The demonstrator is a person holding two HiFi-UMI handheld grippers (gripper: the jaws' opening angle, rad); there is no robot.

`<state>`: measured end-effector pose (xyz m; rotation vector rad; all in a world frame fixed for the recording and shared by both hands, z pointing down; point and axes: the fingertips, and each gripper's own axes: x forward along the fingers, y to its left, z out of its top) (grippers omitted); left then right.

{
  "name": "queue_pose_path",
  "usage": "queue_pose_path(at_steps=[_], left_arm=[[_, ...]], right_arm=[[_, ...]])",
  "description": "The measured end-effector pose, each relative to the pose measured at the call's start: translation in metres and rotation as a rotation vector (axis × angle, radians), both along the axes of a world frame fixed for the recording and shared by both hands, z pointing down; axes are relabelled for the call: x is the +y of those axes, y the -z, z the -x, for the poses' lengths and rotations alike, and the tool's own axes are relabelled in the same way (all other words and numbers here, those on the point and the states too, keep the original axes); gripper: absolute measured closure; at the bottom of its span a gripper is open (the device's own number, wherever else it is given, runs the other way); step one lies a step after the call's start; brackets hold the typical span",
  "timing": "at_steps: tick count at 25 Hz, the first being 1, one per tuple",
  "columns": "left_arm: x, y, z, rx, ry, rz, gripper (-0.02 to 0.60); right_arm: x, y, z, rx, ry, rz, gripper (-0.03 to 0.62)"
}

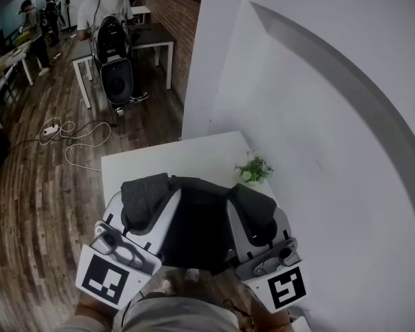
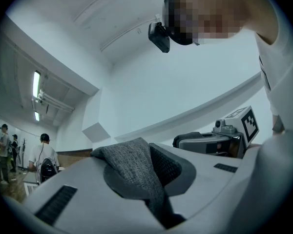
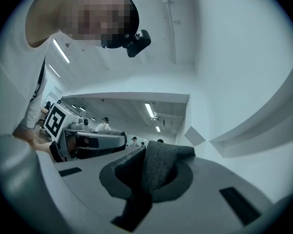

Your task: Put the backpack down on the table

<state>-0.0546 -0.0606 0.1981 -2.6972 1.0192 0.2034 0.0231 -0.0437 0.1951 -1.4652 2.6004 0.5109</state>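
Left gripper (image 1: pixel 146 200) clamped on one shoulder strap (image 2: pixel 134 167), right gripper (image 1: pixel 257 216) clamped on other strap (image 3: pixel 158 169). Two-point hold likely so backpack (image 1: pixel 197 230) hangs level. Bag in air at counter (image 1: pixel 159 161) near edge, not yet down.

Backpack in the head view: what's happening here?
A person holds a gripper in each hand. The left gripper is shut on the left shoulder strap and the right gripper on the right shoulder strap. The dark backpack hangs between them at the near edge of the white table, in front of a small potted plant. It does not look set down yet, though its underside is hidden.
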Motion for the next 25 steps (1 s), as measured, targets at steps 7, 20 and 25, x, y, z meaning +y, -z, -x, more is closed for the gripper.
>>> queue_pose_path(at_steps=[7,20,25], left_arm=[[-0.035,-0.008,0.006,0.02,0.043,0.017,0.545],[-0.092,-0.049,-0.005,0.016,0.071,0.115,0.545],[-0.114,-0.071,-0.011,0.012,0.081,0.168,0.545]], right_arm=[[-0.042,-0.008,0.005,0.032,0.022,0.002,0.54],[-0.098,-0.047,-0.009,0.039,0.036,0.069,0.54],[-0.118,-0.071,-0.013,0.039,0.04,0.128,0.54]])
